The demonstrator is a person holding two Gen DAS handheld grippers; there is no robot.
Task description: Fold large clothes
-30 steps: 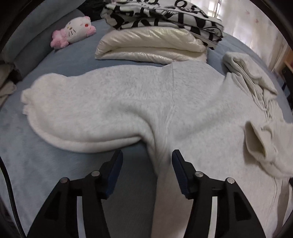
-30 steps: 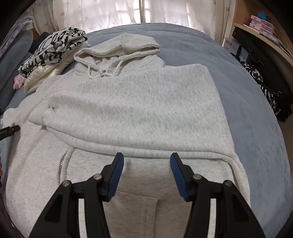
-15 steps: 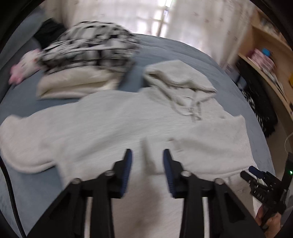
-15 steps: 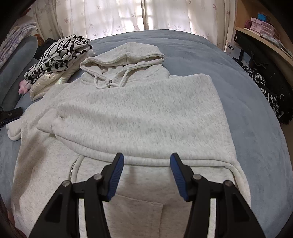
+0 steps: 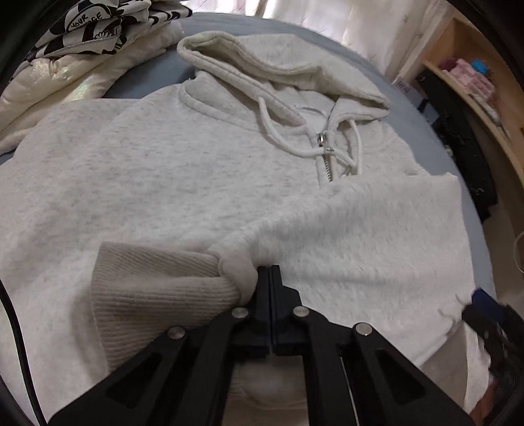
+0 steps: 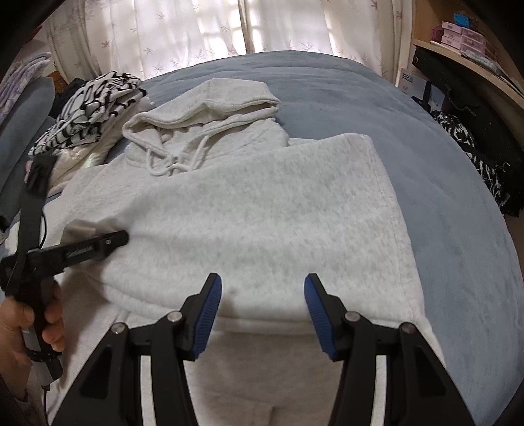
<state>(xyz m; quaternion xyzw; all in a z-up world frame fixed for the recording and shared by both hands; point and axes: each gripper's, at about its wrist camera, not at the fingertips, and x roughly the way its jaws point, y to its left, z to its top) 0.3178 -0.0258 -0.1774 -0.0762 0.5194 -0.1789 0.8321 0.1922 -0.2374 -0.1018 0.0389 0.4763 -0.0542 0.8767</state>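
Note:
A light grey zip hoodie [image 5: 183, 170] lies front up on the blue bed, hood [image 5: 278, 62] at the far end; it also shows in the right wrist view [image 6: 262, 209]. One sleeve is folded across the chest. My left gripper [image 5: 269, 272] is shut on that sleeve just behind its ribbed cuff [image 5: 157, 281], and shows from the side in the right wrist view [image 6: 121, 238]. My right gripper [image 6: 262, 295] is open and empty, over the folded sleeve's lower edge near the hem.
A folded stack of a black-and-white patterned garment [image 6: 95, 108] on a cream puffy jacket [image 5: 65, 85] lies beside the hood at the left. Wooden shelves [image 6: 471, 59] with boxes and dark clothes [image 6: 478, 150] stand off the bed's right side. Curtains [image 6: 229, 26] hang behind.
My left gripper swung from the outstretched left sleeve over to the chest and shut on the folded sleeve at its cuff. My right gripper stayed open, shifting slightly.

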